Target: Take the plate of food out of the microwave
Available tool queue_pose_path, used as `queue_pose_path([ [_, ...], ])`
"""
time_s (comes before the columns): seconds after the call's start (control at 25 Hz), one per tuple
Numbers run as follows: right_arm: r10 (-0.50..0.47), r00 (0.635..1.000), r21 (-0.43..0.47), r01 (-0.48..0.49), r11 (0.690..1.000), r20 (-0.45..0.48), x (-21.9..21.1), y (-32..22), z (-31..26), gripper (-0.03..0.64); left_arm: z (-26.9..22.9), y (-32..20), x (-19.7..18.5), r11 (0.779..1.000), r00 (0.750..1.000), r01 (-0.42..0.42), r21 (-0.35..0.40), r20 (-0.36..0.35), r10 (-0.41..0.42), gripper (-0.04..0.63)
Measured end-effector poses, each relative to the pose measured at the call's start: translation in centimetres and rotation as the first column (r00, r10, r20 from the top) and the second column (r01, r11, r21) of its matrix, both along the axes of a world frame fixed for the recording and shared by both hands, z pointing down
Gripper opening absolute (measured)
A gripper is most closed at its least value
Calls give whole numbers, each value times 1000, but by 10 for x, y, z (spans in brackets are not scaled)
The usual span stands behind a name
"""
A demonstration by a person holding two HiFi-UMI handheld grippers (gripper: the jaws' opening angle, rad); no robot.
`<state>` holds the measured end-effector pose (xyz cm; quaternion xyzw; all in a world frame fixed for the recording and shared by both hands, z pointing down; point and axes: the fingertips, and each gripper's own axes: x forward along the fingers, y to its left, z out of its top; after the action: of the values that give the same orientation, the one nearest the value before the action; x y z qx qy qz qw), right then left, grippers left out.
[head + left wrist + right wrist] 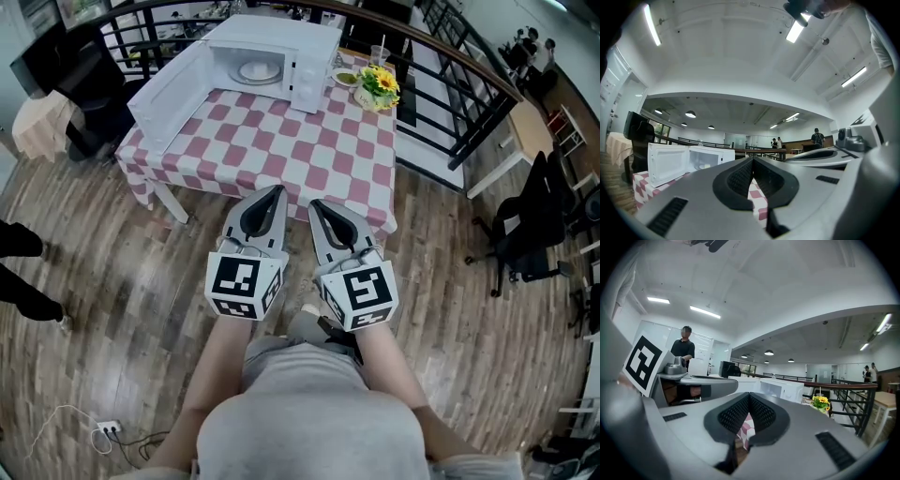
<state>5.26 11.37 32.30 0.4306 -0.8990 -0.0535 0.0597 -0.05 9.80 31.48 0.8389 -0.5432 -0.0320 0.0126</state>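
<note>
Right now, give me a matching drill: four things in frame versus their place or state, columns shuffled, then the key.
1 white microwave door
2 round white plate
3 yellow flower bunch
4 left gripper

a shut, empty
b inside the white microwave
c swung open
d on the red-and-white checked tablecloth, beside the microwave

Pairs: 1-c, 2-b, 3-d, 4-a

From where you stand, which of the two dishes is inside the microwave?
The pale plate, in the open microwave; the other dish sits outside on the table, beside the yellow flowers.
</note>
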Motion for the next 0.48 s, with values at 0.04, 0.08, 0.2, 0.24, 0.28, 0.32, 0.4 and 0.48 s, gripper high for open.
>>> queue_pose_path([
  [0.04,-7,1000,-4,7,1000,0,-4,-3,1,25,2,-3,-4,1000,1000,6,-4,0,-6,0],
  [0.08,-13,1000,-8,13,1000,0,-8,-7,3,25,4,-5,-8,1000,1000,12,-9,0,-12,0],
  [0.2,-39,999,-21,39,999,-2,-20,-18,9,25,9,-16,-19,999,999,32,-18,-1,-32,1],
  [0.24,-47,999,-23,47,999,-3,-23,-23,10,25,10,-21,-22,999,999,38,-19,-1,-38,0],
  [0.28,-54,999,-24,53,998,-3,-26,-28,11,25,10,-26,-24,999,999,43,-19,2,-43,1],
  [0.32,-58,998,-24,58,998,-1,-28,-33,11,25,11,-30,-26,999,999,47,-18,5,-47,1],
  [0.4,-65,998,-22,65,998,3,-33,-44,11,25,11,-41,-30,998,999,53,-16,12,-53,0],
  [0.48,-72,997,-19,72,997,6,-38,-57,11,25,11,-52,-34,998,998,58,-15,20,-57,0],
])
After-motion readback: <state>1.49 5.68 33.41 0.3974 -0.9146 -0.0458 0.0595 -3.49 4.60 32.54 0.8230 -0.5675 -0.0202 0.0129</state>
